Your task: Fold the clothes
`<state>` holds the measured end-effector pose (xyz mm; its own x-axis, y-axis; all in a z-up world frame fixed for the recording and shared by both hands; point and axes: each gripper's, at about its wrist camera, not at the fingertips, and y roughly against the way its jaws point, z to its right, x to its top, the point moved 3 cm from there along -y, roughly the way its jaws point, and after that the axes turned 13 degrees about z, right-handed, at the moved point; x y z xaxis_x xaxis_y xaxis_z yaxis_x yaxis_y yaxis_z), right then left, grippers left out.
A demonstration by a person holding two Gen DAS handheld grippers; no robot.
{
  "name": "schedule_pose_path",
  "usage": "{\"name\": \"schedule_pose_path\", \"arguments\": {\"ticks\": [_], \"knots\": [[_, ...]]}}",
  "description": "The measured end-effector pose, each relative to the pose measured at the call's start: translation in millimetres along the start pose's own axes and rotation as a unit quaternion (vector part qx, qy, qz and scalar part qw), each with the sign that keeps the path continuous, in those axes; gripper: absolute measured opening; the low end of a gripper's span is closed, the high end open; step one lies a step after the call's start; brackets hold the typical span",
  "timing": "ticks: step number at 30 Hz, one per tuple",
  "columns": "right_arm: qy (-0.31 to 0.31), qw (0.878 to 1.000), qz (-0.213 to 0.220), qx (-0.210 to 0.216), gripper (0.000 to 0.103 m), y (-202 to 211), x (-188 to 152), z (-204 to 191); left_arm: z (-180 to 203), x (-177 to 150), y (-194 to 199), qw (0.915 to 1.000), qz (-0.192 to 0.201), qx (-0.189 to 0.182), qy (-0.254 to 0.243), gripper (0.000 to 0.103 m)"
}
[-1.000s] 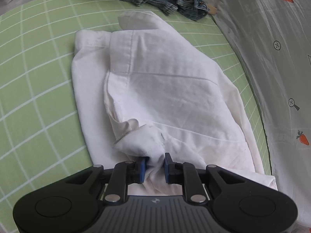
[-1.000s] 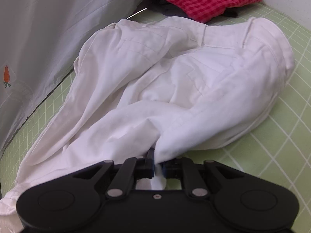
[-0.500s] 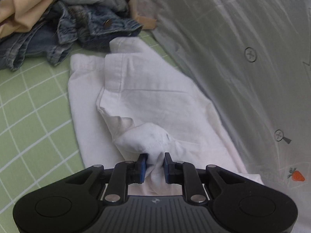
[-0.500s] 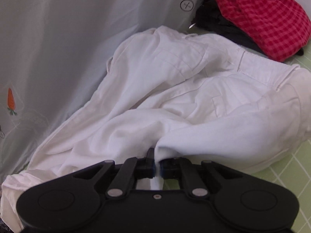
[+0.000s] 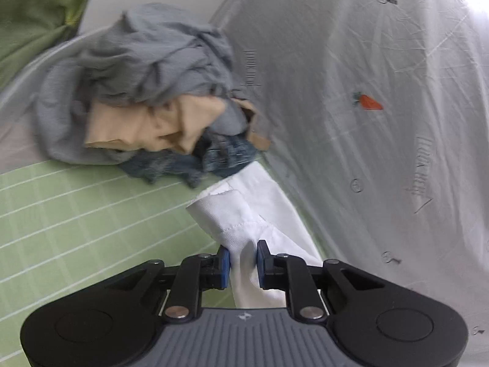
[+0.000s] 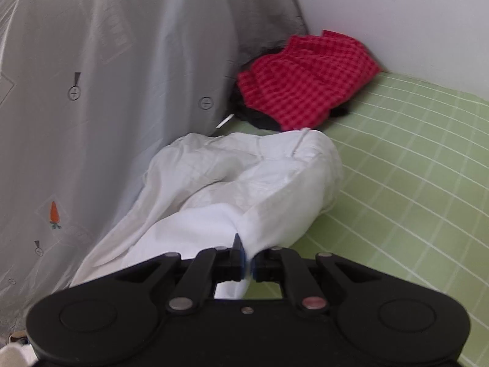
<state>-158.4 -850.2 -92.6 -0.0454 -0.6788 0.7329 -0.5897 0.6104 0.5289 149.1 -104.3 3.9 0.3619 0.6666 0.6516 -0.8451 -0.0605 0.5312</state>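
A white garment (image 6: pixel 244 189) lies bunched on the green gridded mat (image 6: pixel 412 183), against a grey carrot-print sheet. My right gripper (image 6: pixel 248 264) is shut on a fold of its near edge. In the left wrist view my left gripper (image 5: pixel 242 263) is shut on another white fold (image 5: pixel 238 223), lifted off the mat (image 5: pixel 76 214); the cloth trails down toward the sheet.
A pile of grey, beige and denim clothes (image 5: pixel 152 98) sits at the mat's far end in the left wrist view. A red checked garment (image 6: pixel 305 82) on dark cloth lies beyond the white garment. The grey sheet (image 6: pixel 107 91) borders the mat on one side.
Both grippers have swung and risen toward the grey sheet, each still holding the white cloth. The garment has been drawn into a narrower, bunched shape by the sheet.
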Motion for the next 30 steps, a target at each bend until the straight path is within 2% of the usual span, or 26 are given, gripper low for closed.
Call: {"name": "schedule_pose_path", "arguments": {"ticks": [1,2,5,7,9,10,12,13,14,15,16,18,20,22,27,30], "knots": [[-0.005,1.000,-0.003,-0.014,0.005,3.7,-2.9,12.5,-16.6,-7.5,7.7,0.9997,-0.006,0.024,0.000,0.019],[-0.009,0.999,-0.012,-0.028,0.005,3.1,-8.3,23.1,-35.6,-20.4,8.2,0.9981,-0.028,0.055,0.007,0.019],[-0.034,0.996,-0.050,-0.066,0.006,-2.9,-27.9,50.3,-78.5,-57.4,10.5,0.9870,-0.083,0.138,-0.004,0.020],[-0.042,0.994,-0.070,-0.077,0.013,-7.1,-38.6,56.0,-85.8,-66.3,17.6,0.9847,-0.081,0.154,-0.010,0.021],[-0.037,0.992,-0.078,-0.088,0.046,-8.4,-44.0,52.9,-85.6,-62.8,22.5,0.9874,-0.066,0.144,0.006,0.029],[-0.037,0.992,-0.078,-0.087,0.053,-9.2,-44.5,50.7,-82.8,-59.6,22.8,0.9888,-0.061,0.136,0.009,0.033],[-0.046,0.993,-0.075,-0.077,0.071,-10.6,-43.8,47.0,-73.3,-52.5,20.4,0.9905,-0.055,0.126,0.000,0.045],[-0.050,0.993,-0.076,-0.069,0.076,-12.5,-43.2,44.0,-66.7,-50.0,19.2,0.9912,-0.046,0.124,-0.010,0.061],[-0.053,0.994,-0.075,-0.063,0.088,-13.6,-42.9,42.2,-60.1,-47.6,18.2,0.9917,-0.036,0.122,-0.019,0.081],[-0.054,0.994,-0.070,-0.060,0.098,-14.4,-42.7,39.7,-54.0,-45.6,18.8,0.9921,-0.022,0.121,-0.025,0.089],[-0.052,0.995,-0.063,-0.055,0.101,-14.1,-42.9,36.6,-48.1,-43.6,19.5,0.9924,-0.008,0.119,-0.030,0.097],[-0.040,0.997,-0.052,-0.048,0.103,-13.5,-45.4,31.5,-37.0,-40.3,23.1,0.9945,0.009,0.098,-0.036,0.097],[-0.021,0.997,-0.047,-0.051,0.103,-10.2,-48.1,29.4,-29.2,-41.0,20.5,0.9960,0.007,0.077,-0.045,0.103],[-0.017,0.997,-0.048,-0.050,0.103,-9.1,-52.1,29.6,-21.6,-42.0,17.7,0.9969,0.005,0.058,-0.053,0.103],[-0.021,0.996,-0.068,-0.053,0.103,-11.4,-62.3,31.8,-17.6,-56.6,-4.6,0.9961,-0.036,0.063,-0.050,0.102],[-0.017,0.996,-0.068,-0.059,0.103,-13.2,-61.8,33.6,-17.4,-62.2,-18.7,0.9943,-0.053,0.074,-0.055,0.097]]}}
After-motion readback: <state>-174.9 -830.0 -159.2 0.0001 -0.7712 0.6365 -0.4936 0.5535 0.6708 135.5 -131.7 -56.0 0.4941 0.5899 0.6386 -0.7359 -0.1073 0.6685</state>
